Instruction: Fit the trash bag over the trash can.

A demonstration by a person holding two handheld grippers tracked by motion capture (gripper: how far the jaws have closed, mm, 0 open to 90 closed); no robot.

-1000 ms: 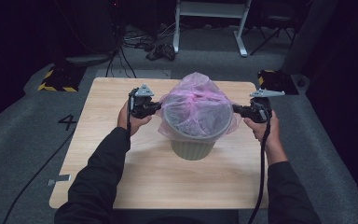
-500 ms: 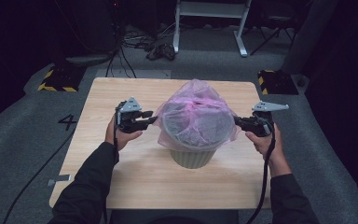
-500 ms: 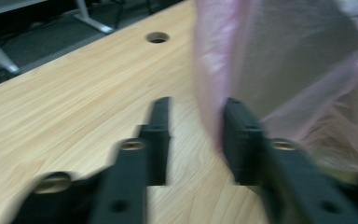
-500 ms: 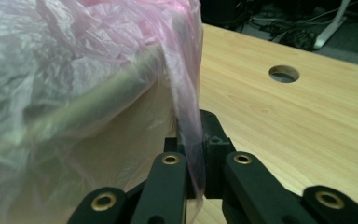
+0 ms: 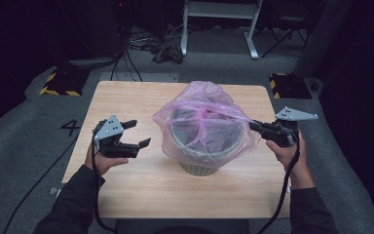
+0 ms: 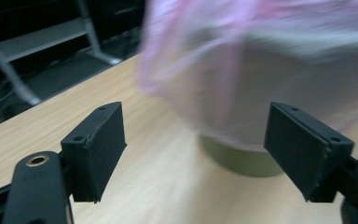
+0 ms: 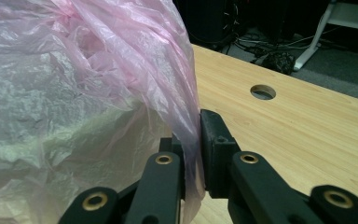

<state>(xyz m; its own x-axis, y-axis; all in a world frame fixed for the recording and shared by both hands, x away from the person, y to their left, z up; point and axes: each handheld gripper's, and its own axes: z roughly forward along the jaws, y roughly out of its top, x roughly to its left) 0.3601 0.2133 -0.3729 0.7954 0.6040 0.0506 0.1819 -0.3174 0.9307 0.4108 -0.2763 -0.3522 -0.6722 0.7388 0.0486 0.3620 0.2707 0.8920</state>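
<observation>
Two tools: right tool (image 7: 192, 154) clamped on pink bag (image 5: 202, 124); left tool (image 5: 137, 134) just opened, empty, beside bag.

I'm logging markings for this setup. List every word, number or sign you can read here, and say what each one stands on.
"4": dark numeral on the grey floor, left of the wooden table.
No readable text on the pink bag, the bin or the grippers.
</observation>
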